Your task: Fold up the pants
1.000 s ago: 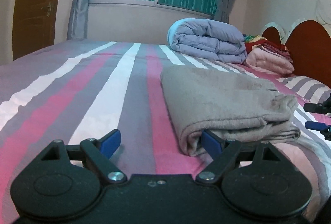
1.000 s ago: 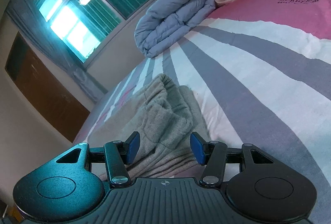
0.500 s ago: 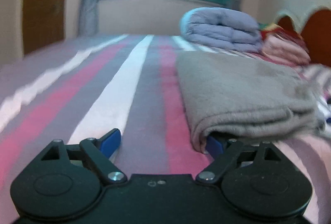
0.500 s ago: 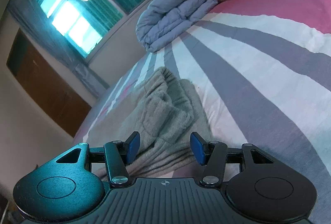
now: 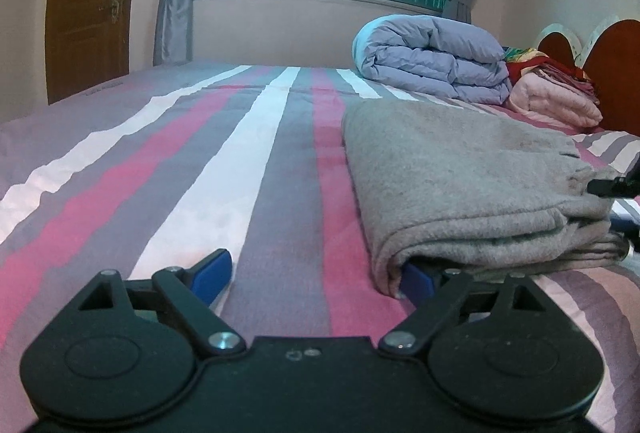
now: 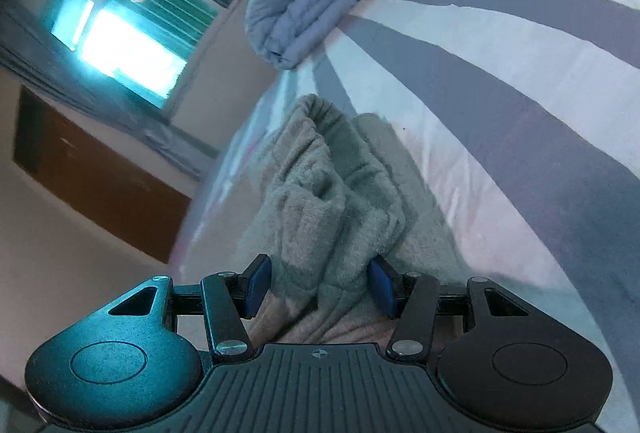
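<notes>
The grey fleece pants [image 5: 460, 185] lie folded in a thick stack on the striped bed. My left gripper [image 5: 316, 273] is open at the stack's near left corner; its right fingertip [image 5: 416, 279] is tucked under the folded edge, its left fingertip rests on the sheet. My right gripper [image 6: 318, 283] is open with its jaws on either side of a bunched fold of the pants [image 6: 328, 201]. The right gripper's tips also show at the right edge of the left wrist view [image 5: 616, 201], at the far end of the stack.
A rolled blue-grey duvet [image 5: 432, 61] and pink folded bedding [image 5: 556, 101] lie by the red headboard [image 5: 612, 77]. The striped sheet [image 5: 180, 161] stretches left of the pants. A window and a brown door [image 5: 92, 1] stand behind.
My left gripper has pushed forward so its right fingertip went under the stack's edge. My right gripper has moved in over the bunched fold, which now sits between its jaws.
</notes>
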A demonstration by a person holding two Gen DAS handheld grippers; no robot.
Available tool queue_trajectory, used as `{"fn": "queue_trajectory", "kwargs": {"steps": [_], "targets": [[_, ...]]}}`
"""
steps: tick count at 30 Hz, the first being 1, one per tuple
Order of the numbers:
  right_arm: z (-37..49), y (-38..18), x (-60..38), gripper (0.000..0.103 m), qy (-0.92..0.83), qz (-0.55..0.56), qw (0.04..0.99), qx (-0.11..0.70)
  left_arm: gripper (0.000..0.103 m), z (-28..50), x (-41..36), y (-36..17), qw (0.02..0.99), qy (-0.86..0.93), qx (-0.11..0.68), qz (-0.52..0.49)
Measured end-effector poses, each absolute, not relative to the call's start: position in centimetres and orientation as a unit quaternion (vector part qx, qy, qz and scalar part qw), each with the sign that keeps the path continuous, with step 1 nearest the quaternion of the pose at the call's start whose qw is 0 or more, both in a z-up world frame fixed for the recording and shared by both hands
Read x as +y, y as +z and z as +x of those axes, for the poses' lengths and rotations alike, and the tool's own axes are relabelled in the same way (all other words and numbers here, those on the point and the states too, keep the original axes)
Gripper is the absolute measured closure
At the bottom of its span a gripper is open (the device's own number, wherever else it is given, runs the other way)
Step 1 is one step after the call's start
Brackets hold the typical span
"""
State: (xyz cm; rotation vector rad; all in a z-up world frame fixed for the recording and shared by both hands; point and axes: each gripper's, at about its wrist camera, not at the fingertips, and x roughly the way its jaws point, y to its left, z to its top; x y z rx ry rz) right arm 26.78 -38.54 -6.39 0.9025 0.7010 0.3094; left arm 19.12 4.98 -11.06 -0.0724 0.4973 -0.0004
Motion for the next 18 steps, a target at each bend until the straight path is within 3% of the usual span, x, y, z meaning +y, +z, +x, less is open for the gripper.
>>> {"fn": "queue_trajectory", "kwargs": {"steps": [6,7,9,18], "targets": [[23.4,-2.7,-39.2,0.067,0.178,0.391,0.879,0.206,0.020,19.0,5.0,-11.1,0.968,-0.003,0.246,-0.036],[23.8,-3.5,-39.3,0.067,0.162,0.377,0.883,0.227,0.020,19.0,5.0,-11.1,0.968,-0.003,0.247,-0.036],[26.2,-7.3,-39.6,0.067,0.133,0.380,0.846,0.350,0.019,19.0,5.0,-11.0,0.968,-0.003,0.247,-0.034],[24.3,-6.3,-39.9,0.063,0.160,0.353,0.868,0.310,0.023,18.5,5.1,-10.4,0.972,-0.005,0.231,-0.039]]}}
